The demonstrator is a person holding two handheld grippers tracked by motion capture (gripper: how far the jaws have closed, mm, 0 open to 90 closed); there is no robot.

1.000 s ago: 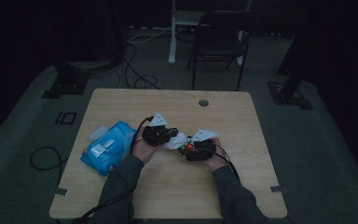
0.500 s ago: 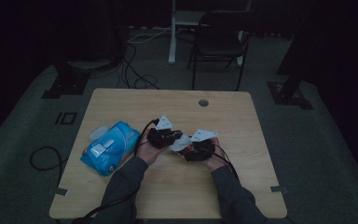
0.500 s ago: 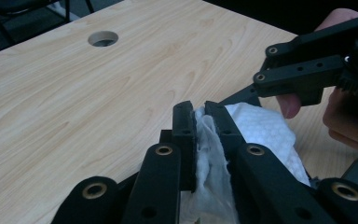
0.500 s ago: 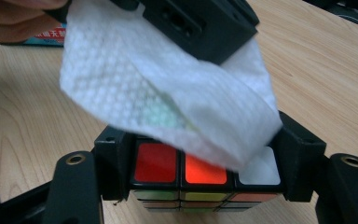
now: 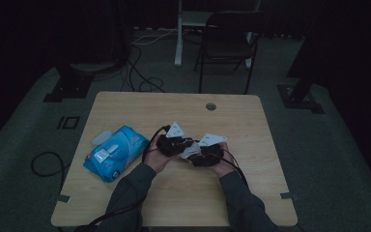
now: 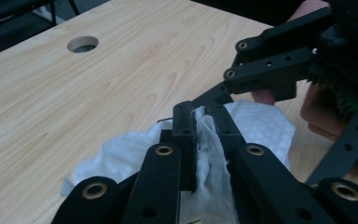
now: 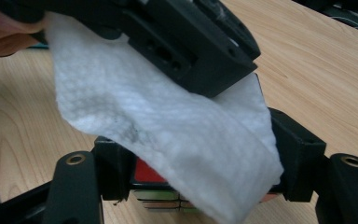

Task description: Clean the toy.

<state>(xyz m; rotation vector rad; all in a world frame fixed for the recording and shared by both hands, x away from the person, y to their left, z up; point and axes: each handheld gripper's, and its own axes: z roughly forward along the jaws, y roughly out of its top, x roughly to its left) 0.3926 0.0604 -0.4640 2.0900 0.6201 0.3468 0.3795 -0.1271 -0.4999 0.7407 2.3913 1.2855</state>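
High view: dim room, person at the wooden counter [image 5: 140, 104], both grippers meeting mid-counter. Left gripper [image 5: 174, 144] and right gripper [image 5: 204, 153] nearly touch, a white wipe [image 5: 189, 151] between them. Blue wipe pack [image 5: 114, 152] lies near the left edge, well apart from the work.

Left gripper view: left fingers [image 6: 185, 135] are clamped almost together on a fold of the wipe [image 6: 261, 123]; the rest of the sheet spreads beyond, toward the right gripper [image 6: 279, 70]. Cable hole [image 6: 83, 44] far off on the counter.

Right gripper view: right fingers [image 7: 114, 163] are closed on a puzzle cube [image 7: 156, 189], red face and coloured tiles peeking under the draped wipe [image 7: 168, 135]. The left gripper [image 7: 177, 39] presses the sheet down on top of the cube.

Step looks like wiping the cube. To do it well: hold the cube rock steady, keep the pinch firm, drag the wipe flat across the face, avoid bunching, keep the jaws from knocking together.
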